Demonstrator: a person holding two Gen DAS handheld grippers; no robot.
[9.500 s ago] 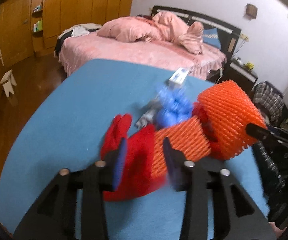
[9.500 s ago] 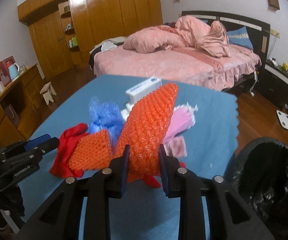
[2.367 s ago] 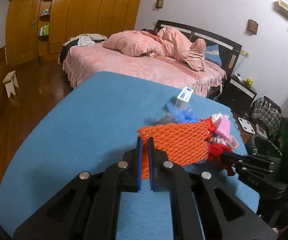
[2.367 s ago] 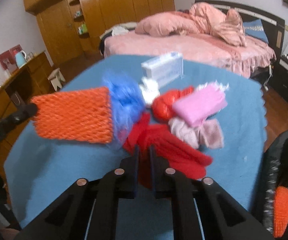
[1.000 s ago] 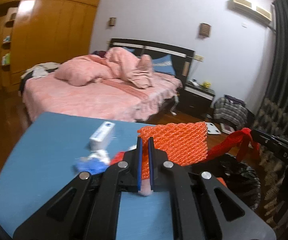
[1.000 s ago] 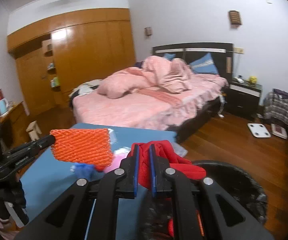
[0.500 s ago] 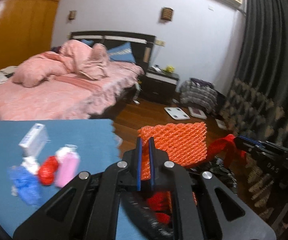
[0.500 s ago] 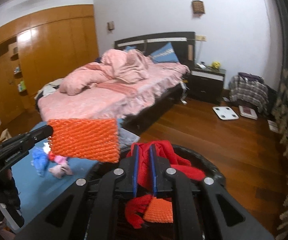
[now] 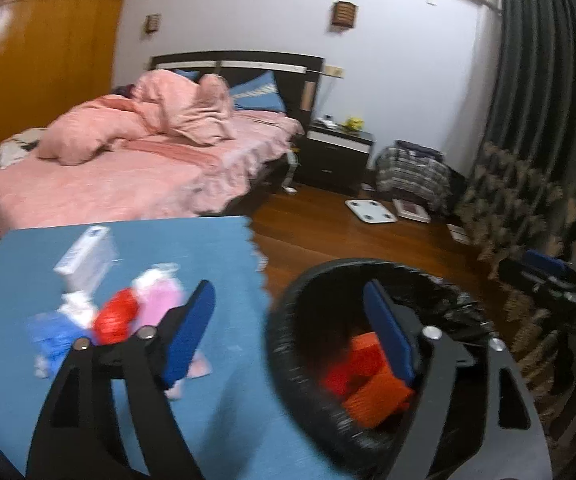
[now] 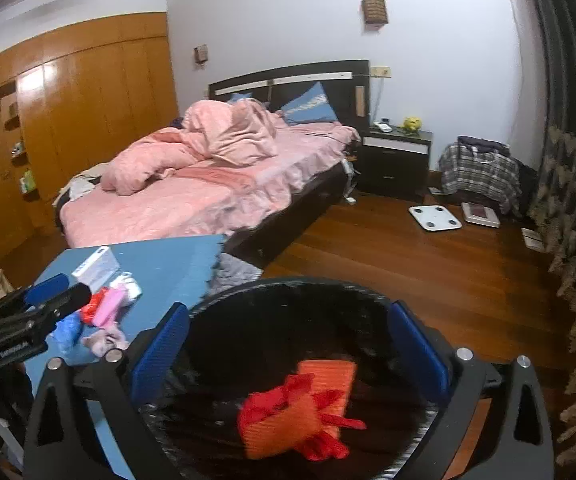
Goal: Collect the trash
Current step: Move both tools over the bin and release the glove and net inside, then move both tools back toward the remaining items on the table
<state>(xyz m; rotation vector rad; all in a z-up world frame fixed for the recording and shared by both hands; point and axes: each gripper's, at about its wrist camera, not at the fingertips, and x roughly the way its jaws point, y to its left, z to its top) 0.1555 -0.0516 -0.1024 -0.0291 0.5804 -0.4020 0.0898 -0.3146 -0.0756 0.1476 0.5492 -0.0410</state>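
A black-lined bin (image 10: 288, 282) stands just off the blue table's (image 10: 167, 256) right edge. Inside it lie an orange foam net (image 10: 328, 368) and a red cloth (image 10: 283, 396) on more orange net. My right gripper (image 10: 290, 350) hangs over the bin, its jaws opening with nothing between them. My left gripper (image 9: 288, 334) is over the bin's (image 9: 368, 264) left rim, jaws also opening and empty; the orange net (image 9: 372, 396) lies below. On the table (image 9: 167, 248) remain a white box (image 9: 85, 256), a blue bag (image 9: 53, 336), a red wad (image 9: 117, 316) and pink pieces (image 9: 159, 296).
A bed with pink bedding (image 10: 191, 196) stands beyond the table. A dark nightstand (image 10: 396, 156), a white scale (image 10: 434, 213) on the wood floor, a plaid bundle (image 10: 480, 168) and dark curtains (image 10: 568, 120) fill the right side. A wooden wardrobe (image 10: 67, 120) lines the left wall.
Both grippers sank toward the bin and opened. The orange foam net left my left gripper and the red cloth left my right one; both now lie in the bin.
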